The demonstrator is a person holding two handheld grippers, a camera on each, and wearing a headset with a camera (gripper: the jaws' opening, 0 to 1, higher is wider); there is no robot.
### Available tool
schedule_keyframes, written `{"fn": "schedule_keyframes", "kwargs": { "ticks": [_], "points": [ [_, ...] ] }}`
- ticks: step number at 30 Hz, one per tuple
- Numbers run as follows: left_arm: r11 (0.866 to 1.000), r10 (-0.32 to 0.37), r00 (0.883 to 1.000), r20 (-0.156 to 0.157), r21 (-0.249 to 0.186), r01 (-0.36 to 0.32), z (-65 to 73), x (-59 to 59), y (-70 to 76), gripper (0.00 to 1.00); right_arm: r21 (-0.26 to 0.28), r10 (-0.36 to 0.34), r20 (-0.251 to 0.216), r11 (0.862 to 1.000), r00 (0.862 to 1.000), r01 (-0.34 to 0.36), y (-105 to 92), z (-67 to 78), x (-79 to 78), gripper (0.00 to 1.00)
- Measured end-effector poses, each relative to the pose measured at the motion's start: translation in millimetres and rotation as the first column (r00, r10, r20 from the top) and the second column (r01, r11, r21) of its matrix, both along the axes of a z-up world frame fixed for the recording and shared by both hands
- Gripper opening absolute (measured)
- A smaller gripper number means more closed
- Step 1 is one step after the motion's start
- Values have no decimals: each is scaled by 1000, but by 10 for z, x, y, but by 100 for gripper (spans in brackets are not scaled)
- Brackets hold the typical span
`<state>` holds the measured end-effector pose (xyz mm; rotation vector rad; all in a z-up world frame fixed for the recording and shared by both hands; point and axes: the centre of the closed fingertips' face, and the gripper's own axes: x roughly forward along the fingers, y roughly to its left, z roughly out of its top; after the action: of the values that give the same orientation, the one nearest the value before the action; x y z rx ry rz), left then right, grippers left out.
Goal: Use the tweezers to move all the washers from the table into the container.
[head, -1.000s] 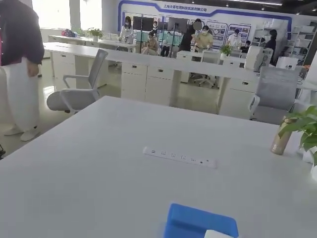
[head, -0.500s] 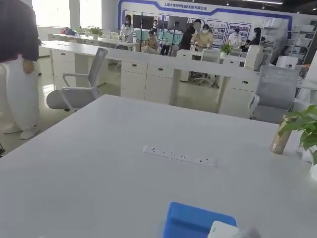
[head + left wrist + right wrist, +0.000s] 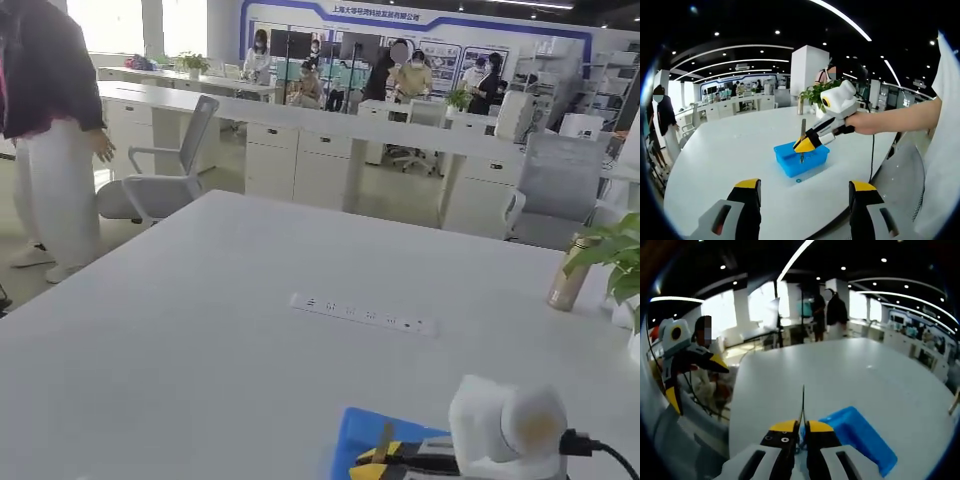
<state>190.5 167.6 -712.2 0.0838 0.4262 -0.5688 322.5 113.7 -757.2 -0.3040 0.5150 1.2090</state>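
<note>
- Your right gripper [image 3: 799, 426] has its fingers pressed together on the tweezers [image 3: 802, 405]. The tweezers stand roughly upright across the yellow tips, and the thin blade rises straight above the fingers in the right gripper view.
- In the left gripper view, the lower end of the tweezers dips below those fingers into, or just over, the blue container [image 3: 807, 167]. Whether a washer sits in the tip is too small to tell.
- Your left gripper [image 3: 805, 186] hangs with its fingers spread wide and nothing between them. The container lies ahead of them, well apart.
- One small ring that looks like a washer [image 3: 798, 180] lies on the white worktop [image 3: 730, 150]. It is just beside the container's near wall, between it and the left fingers.
- Risk: the tweezers are clamped at one narrow spot, so a knock against the container wall could twist them in the fingers and spoil your aim.
- Risk: if you ease the squeeze over the rim, a washer could bounce out onto the worktop.
- Risk: the container looks light and nothing holds it, so dragging the tip sideways could shove it over the ring beside it.
</note>
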Motion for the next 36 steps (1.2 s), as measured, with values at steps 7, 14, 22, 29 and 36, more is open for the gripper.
{"fn": "schedule_keyframes", "kwargs": {
  "ticks": [7, 14, 22, 29, 36],
  "points": [
    [1000, 5, 1000, -1, -1, -5, 3, 3, 13, 72, -7, -45, -9, 999, 999, 45, -37, -39, 242, 3],
    [1000, 10, 1000, -1, -2, -10, 8, 4, 23, 72, -34, -94, -34, 995, 995, 93, -69, -155, 375, 3],
    [1000, 19, 1000, -1, -23, -19, 21, 3, 29, 73, -76, -149, -84, 987, 985, 143, -135, -367, 554, 3],
    [999, 25, 1000, -7, -22, -25, 5, -1, 43, 75, -56, -182, -137, 983, 974, 176, -165, -488, 627, 3],
    [999, 20, 1000, -16, -25, -21, -4, -36, 3, 78, -54, -215, -150, 976, 965, 209, -202, -538, 654, 3]
  ]
}}
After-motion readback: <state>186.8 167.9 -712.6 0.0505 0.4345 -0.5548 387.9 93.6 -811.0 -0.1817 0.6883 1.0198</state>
